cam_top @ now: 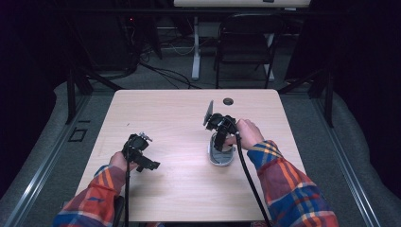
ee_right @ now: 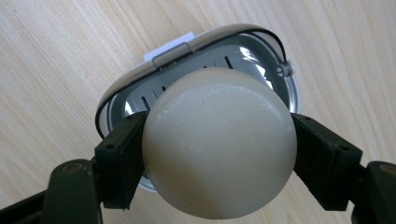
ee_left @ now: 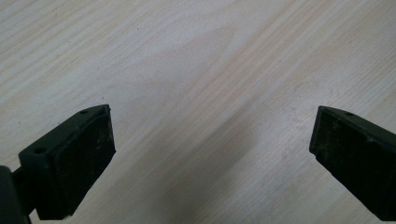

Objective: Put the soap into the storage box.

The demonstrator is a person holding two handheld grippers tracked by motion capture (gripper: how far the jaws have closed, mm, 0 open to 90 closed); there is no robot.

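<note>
Right gripper (ee_right: 219,154) around one egg (ee_right: 219,144), above one slicer (ee_right: 261,51).

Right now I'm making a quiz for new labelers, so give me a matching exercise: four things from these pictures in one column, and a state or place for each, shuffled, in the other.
Things:
1. left tongs
2. right tongs
3. cream ball
4. grey dish

States or places:
A. lies on the table, under the ball
B. open, over bare wood
C. gripped on both sides
D. shut on something round

Pairs: 1-B, 2-D, 3-C, 4-A
</note>
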